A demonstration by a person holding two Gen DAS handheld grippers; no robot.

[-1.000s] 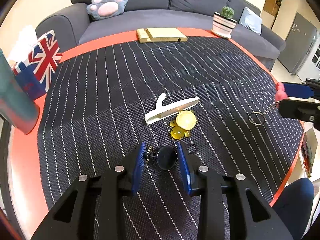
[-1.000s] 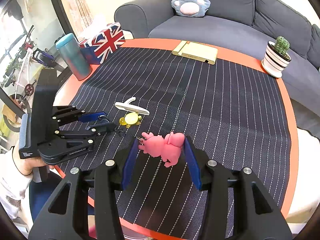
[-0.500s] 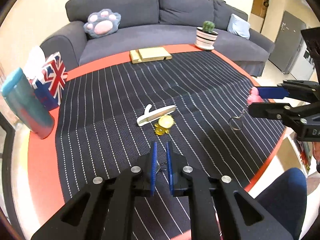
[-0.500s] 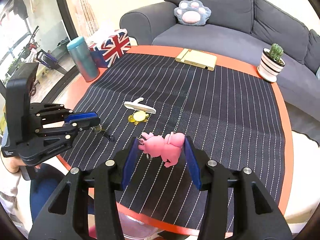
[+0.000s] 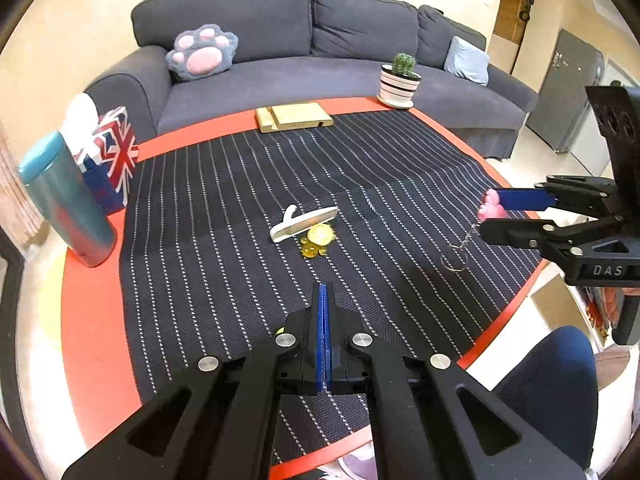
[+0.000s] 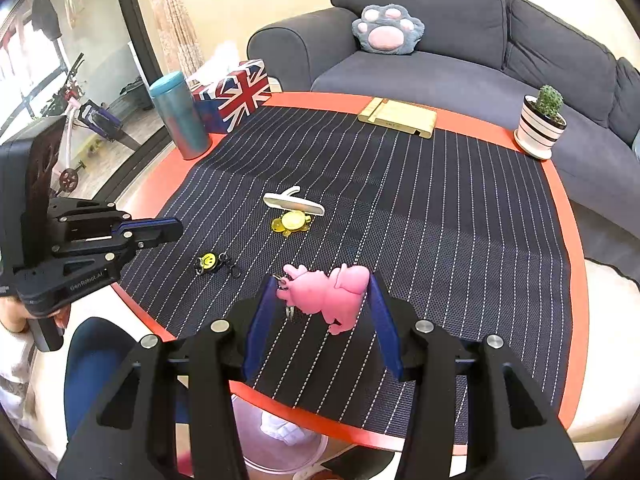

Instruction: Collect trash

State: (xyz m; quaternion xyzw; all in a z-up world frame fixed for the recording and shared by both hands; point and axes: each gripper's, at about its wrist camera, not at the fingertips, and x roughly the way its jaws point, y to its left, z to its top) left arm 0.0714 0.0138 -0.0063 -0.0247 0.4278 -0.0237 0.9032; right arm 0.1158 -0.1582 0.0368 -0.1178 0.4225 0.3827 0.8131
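My right gripper [image 6: 323, 282] is shut on a pink pig keychain [image 6: 328, 294] and holds it just above the striped mat [image 6: 440, 220]; its key ring [image 5: 454, 260] dangles below. My left gripper [image 5: 323, 294] is shut, pads pressed together with nothing between them, and hovers over the mat's near-left edge [image 6: 174, 229]. A yellow smiley keychain [image 6: 208, 261] lies on the mat just beyond the left gripper. In mid-mat lie a white plastic hook [image 5: 302, 222] and a yellow turtle charm [image 5: 318, 238], touching each other.
A teal tumbler [image 5: 64, 200] and a Union Jack tissue box [image 5: 112, 152] stand at the left rim. A wooden stand [image 5: 294, 117] and a potted cactus [image 5: 400, 82] sit at the far edge, before a grey sofa. A pale bin [image 6: 280, 440] stands under the near edge beside a person's knee [image 6: 100, 352].
The left gripper's jaws closed fully and it lifted and drew back; the round keychain that was between them now lies on the mat. The right gripper still grips the pig.
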